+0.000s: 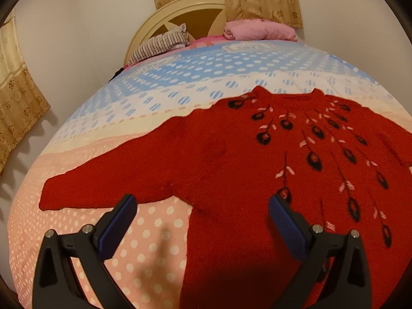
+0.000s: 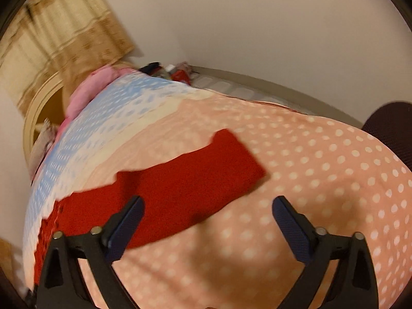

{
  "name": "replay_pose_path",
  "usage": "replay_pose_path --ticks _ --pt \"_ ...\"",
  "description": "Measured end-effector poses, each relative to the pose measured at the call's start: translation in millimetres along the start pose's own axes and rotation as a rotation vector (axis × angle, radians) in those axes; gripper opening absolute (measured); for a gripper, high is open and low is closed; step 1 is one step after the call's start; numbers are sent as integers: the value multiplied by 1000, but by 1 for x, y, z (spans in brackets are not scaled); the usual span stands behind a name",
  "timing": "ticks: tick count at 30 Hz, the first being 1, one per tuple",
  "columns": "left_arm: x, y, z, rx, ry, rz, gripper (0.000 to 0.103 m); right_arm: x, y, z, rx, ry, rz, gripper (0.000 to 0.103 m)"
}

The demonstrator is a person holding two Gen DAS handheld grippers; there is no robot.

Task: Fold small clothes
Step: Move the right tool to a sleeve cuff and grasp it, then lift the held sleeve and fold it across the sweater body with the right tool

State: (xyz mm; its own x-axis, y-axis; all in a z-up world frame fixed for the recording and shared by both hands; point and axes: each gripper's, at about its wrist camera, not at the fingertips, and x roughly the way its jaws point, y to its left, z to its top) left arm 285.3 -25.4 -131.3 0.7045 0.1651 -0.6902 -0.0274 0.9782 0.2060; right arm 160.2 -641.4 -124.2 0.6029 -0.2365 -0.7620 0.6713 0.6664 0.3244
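Observation:
A small red sweater (image 1: 231,159) with black and pink flower embroidery lies flat on the bed, front up, its left sleeve (image 1: 103,185) stretched out sideways. My left gripper (image 1: 202,203) is open and empty, hovering above the sweater's lower left side near the armpit. In the right wrist view the sweater's right sleeve (image 2: 195,180) lies stretched out on the bedspread. My right gripper (image 2: 207,206) is open and empty above the sleeve's lower edge.
The bed carries a dotted bedspread (image 1: 159,234), pink near me and blue farther off. A striped pillow (image 1: 159,45) and folded pink blanket (image 1: 257,29) lie at the headboard (image 1: 180,10). A dark chair (image 2: 391,126) stands at the right.

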Motion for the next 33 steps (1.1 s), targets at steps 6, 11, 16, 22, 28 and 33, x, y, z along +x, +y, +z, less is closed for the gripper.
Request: replay_pose_path --ticks 6,11,16,22,28,33 --pt "13 -4 -2 3 30 -10 103 29 -24 19 55 46 -39 77" --pt "20 -7 -1 3 45 -14 103 46 -31 19 97 103 29 57" --pt "21 -9 0 12 48 -16 103 45 -21 18 65 100 76 23" --pt "18 -6 1 -7 41 -23 103 11 3 31 -6 -14 98 18" --pt "11 -1 1 -22 30 -39 103 -54 43 54 -95 -184 149 17" --pt "3 3 0 -42 26 -68 103 -86 90 64 -196 -246 176 17"
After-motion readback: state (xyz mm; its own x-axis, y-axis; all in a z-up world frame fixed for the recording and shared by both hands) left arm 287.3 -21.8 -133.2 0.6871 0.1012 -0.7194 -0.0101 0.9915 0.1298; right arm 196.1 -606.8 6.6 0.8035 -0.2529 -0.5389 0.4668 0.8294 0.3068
